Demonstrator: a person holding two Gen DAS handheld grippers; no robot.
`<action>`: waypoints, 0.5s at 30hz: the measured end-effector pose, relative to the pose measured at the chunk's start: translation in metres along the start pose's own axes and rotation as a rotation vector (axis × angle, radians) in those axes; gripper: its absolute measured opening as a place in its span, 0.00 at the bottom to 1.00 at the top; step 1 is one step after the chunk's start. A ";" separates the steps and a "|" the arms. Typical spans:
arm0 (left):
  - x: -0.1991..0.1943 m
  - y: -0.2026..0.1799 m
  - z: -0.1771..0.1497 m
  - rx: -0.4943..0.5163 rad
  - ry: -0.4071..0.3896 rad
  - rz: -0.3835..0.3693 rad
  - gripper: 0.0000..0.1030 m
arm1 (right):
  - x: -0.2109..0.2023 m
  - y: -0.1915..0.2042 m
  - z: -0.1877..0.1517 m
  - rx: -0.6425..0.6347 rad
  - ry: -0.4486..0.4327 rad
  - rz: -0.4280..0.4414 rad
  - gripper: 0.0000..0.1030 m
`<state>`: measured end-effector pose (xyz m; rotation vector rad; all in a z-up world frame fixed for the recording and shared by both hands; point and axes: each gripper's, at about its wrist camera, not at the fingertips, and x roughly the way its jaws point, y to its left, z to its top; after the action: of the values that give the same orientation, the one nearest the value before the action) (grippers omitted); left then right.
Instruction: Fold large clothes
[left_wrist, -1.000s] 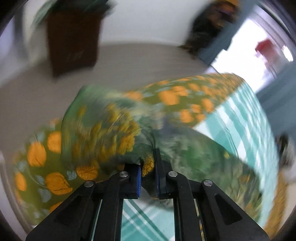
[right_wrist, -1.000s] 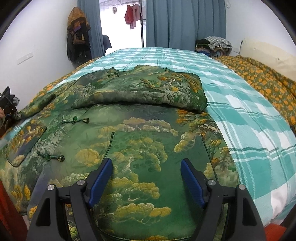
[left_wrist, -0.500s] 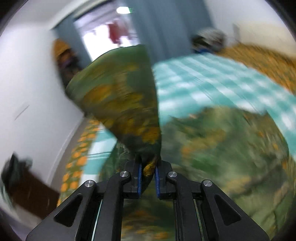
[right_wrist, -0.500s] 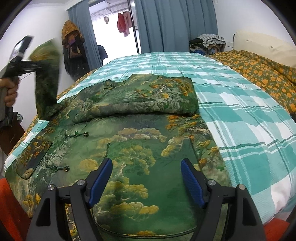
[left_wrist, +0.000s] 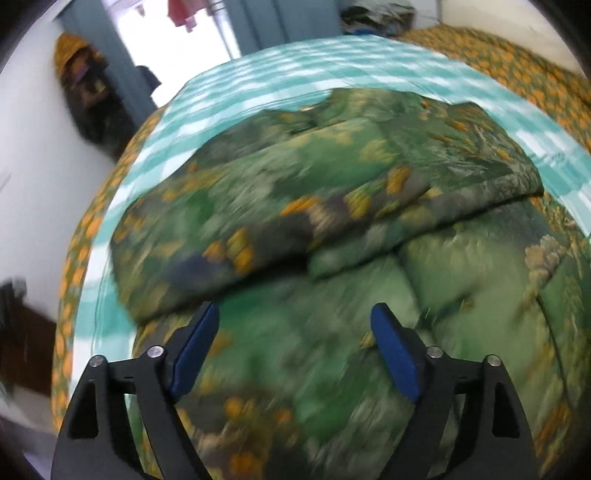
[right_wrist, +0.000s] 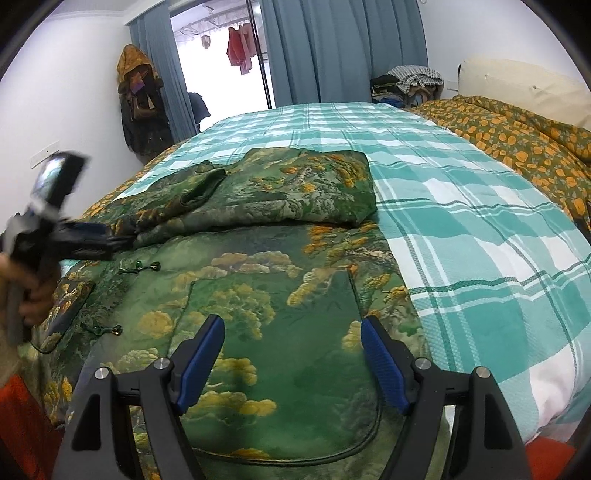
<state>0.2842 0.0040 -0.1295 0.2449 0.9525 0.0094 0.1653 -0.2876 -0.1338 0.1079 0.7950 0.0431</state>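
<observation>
The fingers of the left gripper (left_wrist: 293, 325) have just been opening and now stand spread wide with nothing between them, hovering over the green patterned garment (right_wrist: 280, 280) that lies flat on the bed (right_wrist: 461, 206). The fingers of the right gripper (right_wrist: 291, 350) are spread as well, empty, poised over the near hem of the same garment.

The garment runs lengthwise from the near edge of the bed toward the far curtains (right_wrist: 343, 48), so its long axis points away from both grippers. Its far part carries a sleeve folded across it (left_wrist: 314, 206), which forms a thick band lying crosswise, left to right. In the right wrist view the left gripper (right_wrist: 79, 242), held in a hand (right_wrist: 35, 299), sits at the left end of that band, close to the cloth; whether it touches cannot be told through the blur.

The unfolded near half lies directly under and ahead of the right fingers, which makes the right hand the nearer one to the hem. Judging by this layout, the next fold probably brings the near hem up and away along the long axis, with each hand taking a hem corner on its own side.
</observation>
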 end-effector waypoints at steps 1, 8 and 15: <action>-0.003 0.008 -0.007 -0.035 0.004 -0.003 0.83 | -0.001 -0.002 0.003 0.020 0.003 0.008 0.76; 0.002 0.060 -0.058 -0.291 0.015 -0.010 0.84 | 0.019 0.012 0.062 0.157 -0.003 0.197 0.76; 0.003 0.083 -0.082 -0.408 0.016 -0.046 0.84 | 0.132 0.082 0.136 0.228 0.162 0.366 0.75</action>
<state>0.2280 0.1015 -0.1603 -0.1543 0.9506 0.1624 0.3551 -0.2070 -0.1235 0.4698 0.9320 0.3110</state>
